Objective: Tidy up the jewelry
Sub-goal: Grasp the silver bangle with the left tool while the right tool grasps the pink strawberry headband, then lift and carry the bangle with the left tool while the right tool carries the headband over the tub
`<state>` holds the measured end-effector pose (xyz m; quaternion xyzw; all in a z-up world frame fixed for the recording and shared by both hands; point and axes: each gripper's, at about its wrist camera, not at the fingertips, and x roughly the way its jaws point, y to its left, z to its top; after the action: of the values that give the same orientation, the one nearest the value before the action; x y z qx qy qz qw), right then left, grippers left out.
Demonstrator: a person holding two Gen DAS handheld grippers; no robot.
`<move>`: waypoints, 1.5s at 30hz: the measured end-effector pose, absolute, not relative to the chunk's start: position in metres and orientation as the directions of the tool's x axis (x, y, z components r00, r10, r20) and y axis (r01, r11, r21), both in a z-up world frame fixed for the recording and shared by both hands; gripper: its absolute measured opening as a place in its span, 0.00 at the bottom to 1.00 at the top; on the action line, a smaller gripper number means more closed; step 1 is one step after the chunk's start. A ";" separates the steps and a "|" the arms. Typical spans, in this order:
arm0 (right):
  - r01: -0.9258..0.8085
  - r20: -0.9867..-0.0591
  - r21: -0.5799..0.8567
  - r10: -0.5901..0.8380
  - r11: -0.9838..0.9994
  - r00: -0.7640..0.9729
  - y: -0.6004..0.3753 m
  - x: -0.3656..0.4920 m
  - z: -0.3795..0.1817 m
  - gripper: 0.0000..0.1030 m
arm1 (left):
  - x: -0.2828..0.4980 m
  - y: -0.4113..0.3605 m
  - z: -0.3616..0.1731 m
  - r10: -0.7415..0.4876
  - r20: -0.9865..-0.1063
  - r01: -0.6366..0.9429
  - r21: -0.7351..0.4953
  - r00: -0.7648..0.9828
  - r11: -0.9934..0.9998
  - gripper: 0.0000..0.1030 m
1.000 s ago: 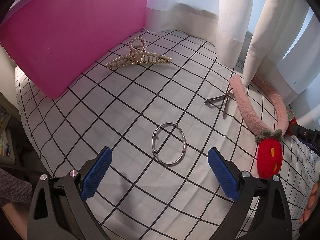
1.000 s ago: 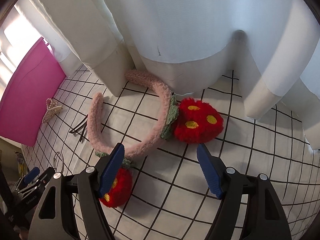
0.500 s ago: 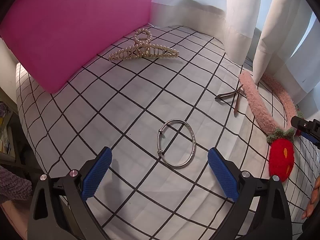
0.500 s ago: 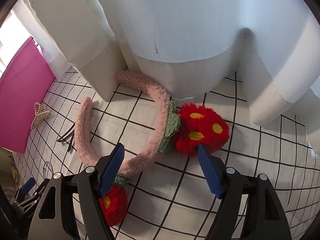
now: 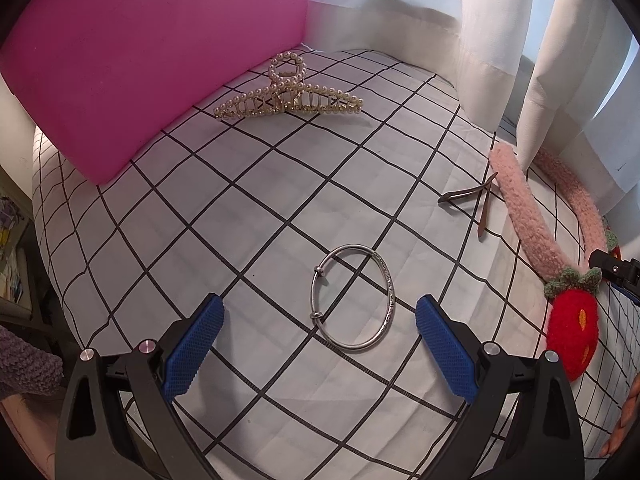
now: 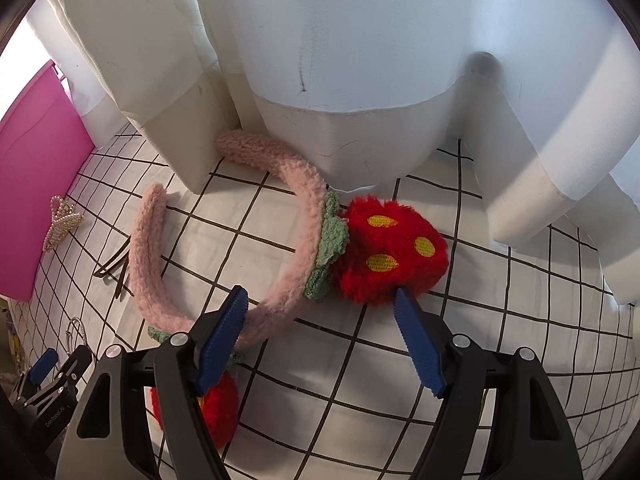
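Your left tongs (image 5: 320,332) are spread wide apart, nothing clamped, blue pads hovering low over the gridded cloth (image 5: 256,216) on the counter. The silver bangle (image 5: 352,298) lies flat on the cloth right between and just ahead of your left pads, not touching either one. Farther ahead and to the left of those tongs sits the pearl hair claw (image 5: 288,98), close against the pink board (image 5: 152,48). Ahead to the right, two dark hairpins (image 5: 474,200) lie crossed, just beside one end of the fuzzy pink headband (image 5: 528,220). One of its red strawberries (image 5: 572,332) lies off to the right of your right-side pad. Your right tongs (image 6: 322,304) are also wide apart and hold nothing. The headband (image 6: 296,208) curves across just ahead of them, its band passing right at the tip of the left-side pad; contact there is hard to tell. The big strawberry (image 6: 394,248) with the green leaf sits ahead, right-side pad tip at its near edge. A second strawberry (image 6: 218,408) is partly hidden under the left-side finger. White curtain (image 6: 352,60) hangs behind, its hem covering part of the headband. Far left of the right tongs you can see the hairpins (image 6: 116,270), the hair claw (image 6: 62,220), the pink board (image 6: 36,176), a bit of the bangle (image 6: 76,332) and your left tongs (image 6: 60,364).
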<state>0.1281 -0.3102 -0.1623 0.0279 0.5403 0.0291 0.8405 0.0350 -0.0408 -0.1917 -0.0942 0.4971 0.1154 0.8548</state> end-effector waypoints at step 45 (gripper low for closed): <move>-0.078 -0.851 0.139 0.159 0.987 0.501 -0.339 0.087 -0.146 0.14 | 0.019 -0.031 -0.168 0.103 -0.813 -0.260 -0.062 0.573 0.964 0.40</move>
<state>0.0866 -0.3390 -0.1464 0.0409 0.4947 0.0685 0.8654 0.0192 -0.0314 -0.1680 -0.0874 0.4503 0.1028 0.8826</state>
